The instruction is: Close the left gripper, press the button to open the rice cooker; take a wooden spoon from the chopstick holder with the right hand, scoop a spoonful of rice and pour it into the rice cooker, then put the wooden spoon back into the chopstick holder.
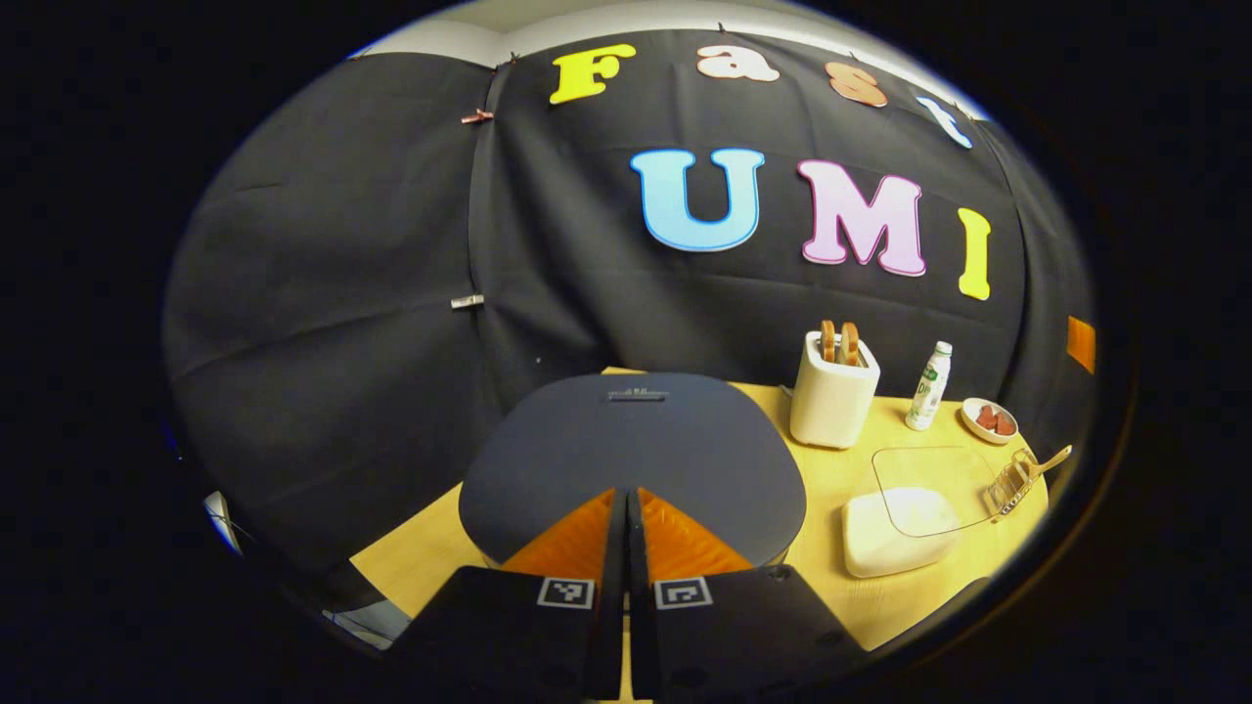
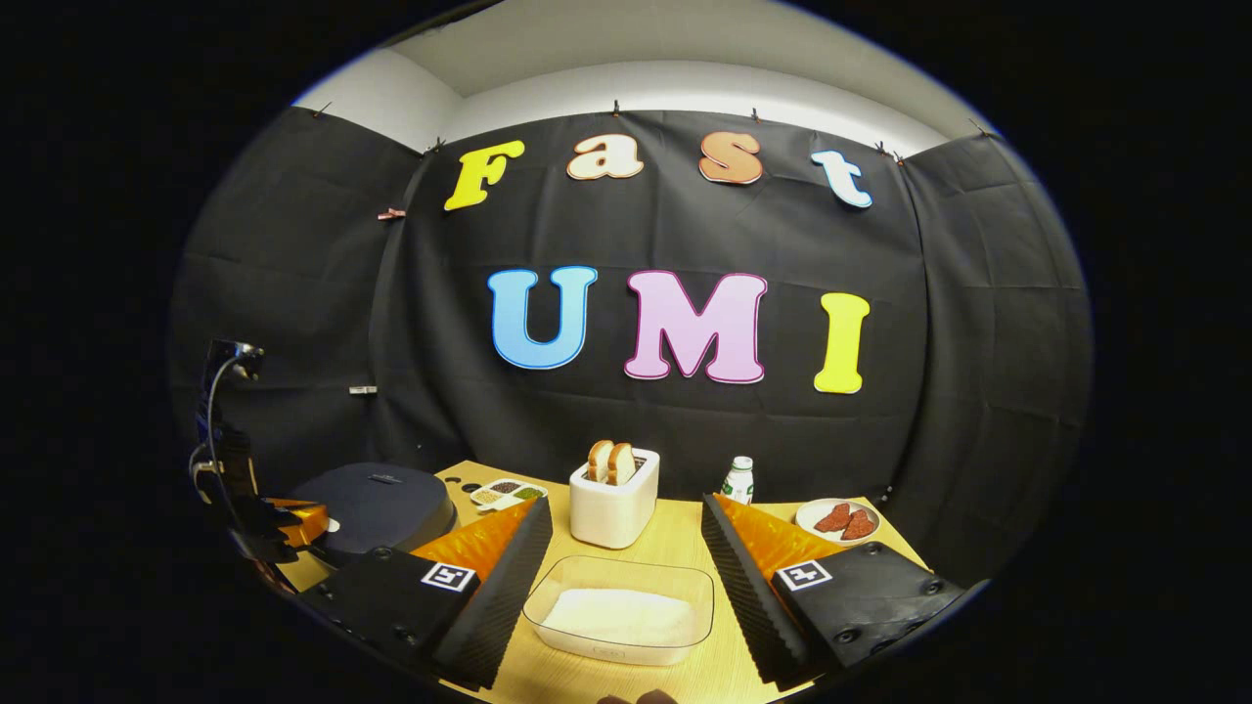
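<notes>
Left gripper view: the left gripper (image 1: 626,518) has its fingers pressed together with nothing between them, tips over the near edge of the dark rice cooker (image 1: 636,450), lid down. Beyond to the right lie a clear tub of rice (image 1: 900,523), what looks like the chopstick holder (image 1: 1012,481) with a wooden spoon (image 1: 1049,460) poking out, then a toaster (image 1: 833,396) and bottle (image 1: 928,387). In the right gripper view the right gripper (image 2: 626,548) is spread wide and empty, the rice tub between its fingers on the table (image 2: 685,528); the left gripper sits at the cooker's front.
</notes>
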Demonstrator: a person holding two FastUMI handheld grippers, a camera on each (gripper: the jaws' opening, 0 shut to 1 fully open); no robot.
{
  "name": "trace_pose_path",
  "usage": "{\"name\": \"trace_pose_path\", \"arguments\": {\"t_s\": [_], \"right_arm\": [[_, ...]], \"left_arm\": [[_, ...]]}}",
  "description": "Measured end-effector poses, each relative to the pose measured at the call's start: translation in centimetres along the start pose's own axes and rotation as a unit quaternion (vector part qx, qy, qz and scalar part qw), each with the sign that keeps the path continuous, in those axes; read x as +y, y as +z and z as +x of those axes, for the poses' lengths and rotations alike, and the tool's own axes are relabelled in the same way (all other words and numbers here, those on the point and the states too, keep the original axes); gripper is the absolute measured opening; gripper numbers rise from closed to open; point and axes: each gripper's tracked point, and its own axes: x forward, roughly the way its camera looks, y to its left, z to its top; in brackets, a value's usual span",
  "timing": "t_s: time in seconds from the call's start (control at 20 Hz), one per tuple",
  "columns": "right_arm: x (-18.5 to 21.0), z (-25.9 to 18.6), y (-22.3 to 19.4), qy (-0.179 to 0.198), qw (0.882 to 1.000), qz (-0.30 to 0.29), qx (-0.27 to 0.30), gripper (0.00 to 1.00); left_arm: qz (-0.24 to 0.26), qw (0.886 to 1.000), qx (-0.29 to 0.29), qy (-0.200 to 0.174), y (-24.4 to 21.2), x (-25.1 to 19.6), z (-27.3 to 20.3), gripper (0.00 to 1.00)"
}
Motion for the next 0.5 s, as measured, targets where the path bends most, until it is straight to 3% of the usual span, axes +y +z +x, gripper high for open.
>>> {"name": "trace_pose_path", "arguments": {"t_s": [0.5], "right_arm": [[0.03,0.05,0.09,0.003,1.000,0.012,-0.003,0.95]], "left_arm": [[-0.042,0.999,0.008,0.000,-0.48,0.11,0.30,0.08]]}}
